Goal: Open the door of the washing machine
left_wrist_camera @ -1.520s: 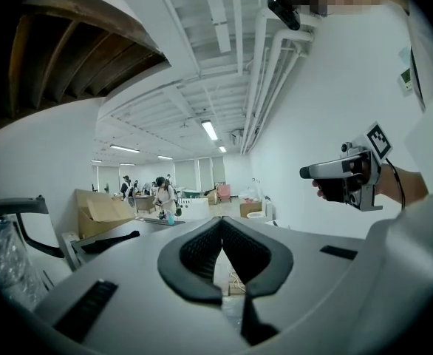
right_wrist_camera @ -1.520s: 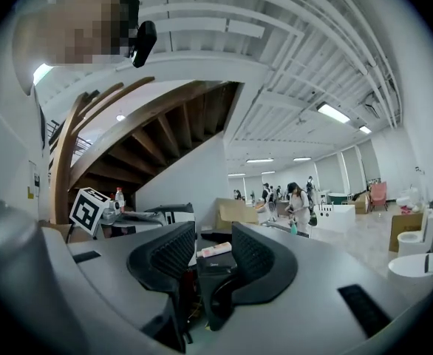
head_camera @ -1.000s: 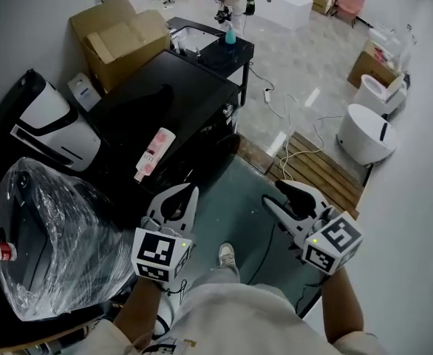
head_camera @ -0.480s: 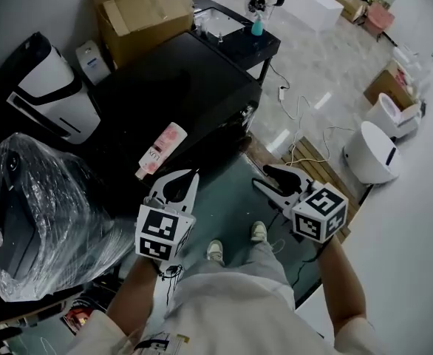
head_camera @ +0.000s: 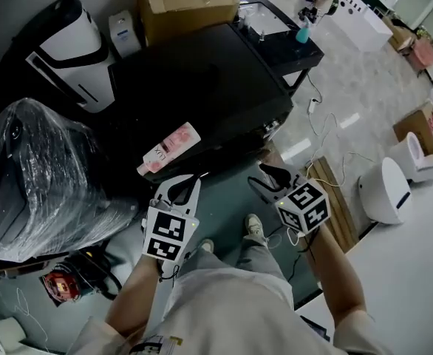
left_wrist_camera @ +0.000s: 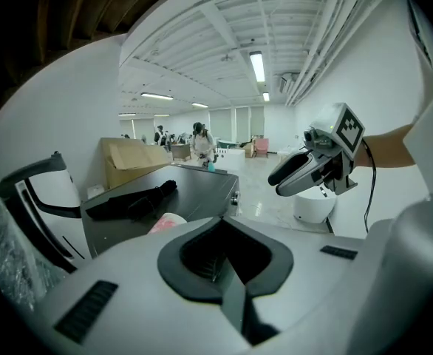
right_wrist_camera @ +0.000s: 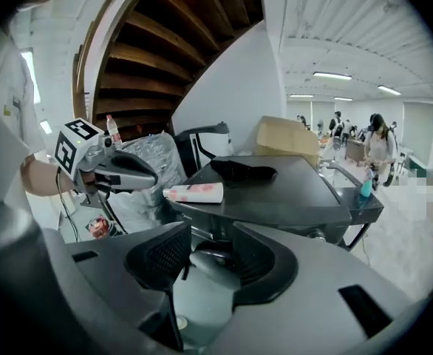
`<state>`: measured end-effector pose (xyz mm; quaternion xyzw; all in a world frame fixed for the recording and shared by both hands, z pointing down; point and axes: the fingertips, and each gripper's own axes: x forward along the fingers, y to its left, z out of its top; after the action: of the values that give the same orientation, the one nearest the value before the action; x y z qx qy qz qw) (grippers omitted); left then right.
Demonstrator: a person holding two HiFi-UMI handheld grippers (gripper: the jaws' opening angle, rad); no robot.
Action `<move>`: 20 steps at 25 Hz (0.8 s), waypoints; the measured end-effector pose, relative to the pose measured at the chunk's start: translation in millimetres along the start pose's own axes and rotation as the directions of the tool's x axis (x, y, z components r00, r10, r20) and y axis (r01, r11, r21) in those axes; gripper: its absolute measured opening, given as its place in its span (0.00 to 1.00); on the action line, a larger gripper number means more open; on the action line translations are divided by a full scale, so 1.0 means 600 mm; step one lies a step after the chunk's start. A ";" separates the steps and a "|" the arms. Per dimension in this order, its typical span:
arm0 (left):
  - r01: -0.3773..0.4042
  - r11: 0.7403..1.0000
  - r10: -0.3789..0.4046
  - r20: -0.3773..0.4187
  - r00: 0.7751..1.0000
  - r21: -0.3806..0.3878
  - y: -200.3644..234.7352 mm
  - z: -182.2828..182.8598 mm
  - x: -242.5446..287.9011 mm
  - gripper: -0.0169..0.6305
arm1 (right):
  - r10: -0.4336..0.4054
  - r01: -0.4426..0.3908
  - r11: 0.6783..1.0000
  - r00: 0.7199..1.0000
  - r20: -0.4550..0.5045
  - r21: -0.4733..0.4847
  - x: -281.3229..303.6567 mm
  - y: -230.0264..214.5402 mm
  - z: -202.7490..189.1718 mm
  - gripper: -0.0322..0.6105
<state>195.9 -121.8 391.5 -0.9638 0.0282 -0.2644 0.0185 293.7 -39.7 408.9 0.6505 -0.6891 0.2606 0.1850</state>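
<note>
The black washing machine [head_camera: 202, 87] stands in front of me; only its flat top and front edge show in the head view, and I cannot make out the door. A pink bottle [head_camera: 169, 148] lies near the top's front edge. My left gripper [head_camera: 181, 187] hovers just before that edge below the bottle, jaws together and empty. My right gripper [head_camera: 263, 174] hangs to the right by the machine's front corner, also shut and empty. The right gripper view looks over the shut right gripper [right_wrist_camera: 202, 265] at the machine's front [right_wrist_camera: 275, 220], the bottle [right_wrist_camera: 194, 192] and the left gripper [right_wrist_camera: 124, 172].
A plastic-wrapped appliance [head_camera: 39, 176] stands at left, a white-and-black device [head_camera: 69, 50] and a cardboard box [head_camera: 187, 2] behind. A small black sink table [head_camera: 275, 28] is at the back. Cables [head_camera: 327, 135], a wooden pallet [head_camera: 331, 198] and a white round unit [head_camera: 390, 191] lie at right.
The head view has swung left and down, so the machine now fills the centre. Both grippers stayed shut and sit a little closer to the machine's front edge.
</note>
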 end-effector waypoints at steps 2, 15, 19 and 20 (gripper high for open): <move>-0.037 0.999 0.036 -0.026 0.999 -0.011 0.001 -0.007 0.019 0.05 | 0.053 -0.053 0.998 0.998 -0.029 -0.015 0.022 -0.017 -0.012 0.36; -0.260 0.951 0.223 -0.211 0.952 -0.167 -0.001 -0.071 0.088 0.05 | 0.228 -0.276 0.942 0.944 -0.239 -0.191 0.125 -0.142 -0.073 0.38; -0.279 0.921 0.217 -0.237 0.947 -0.272 -0.009 -0.091 0.113 0.05 | 0.259 -0.338 0.914 0.912 -0.317 -0.226 0.150 -0.152 -0.097 0.38; -0.283 0.917 0.217 -0.243 0.945 -0.282 -0.011 -0.095 0.118 0.05 | 0.260 -0.348 0.906 0.907 -0.331 -0.241 0.157 -0.153 -0.101 0.38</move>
<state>228.1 -120.7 477.2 -0.9100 0.1952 -0.3508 -0.1039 371.9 -80.5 524.4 0.4532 -0.7789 0.2737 0.3360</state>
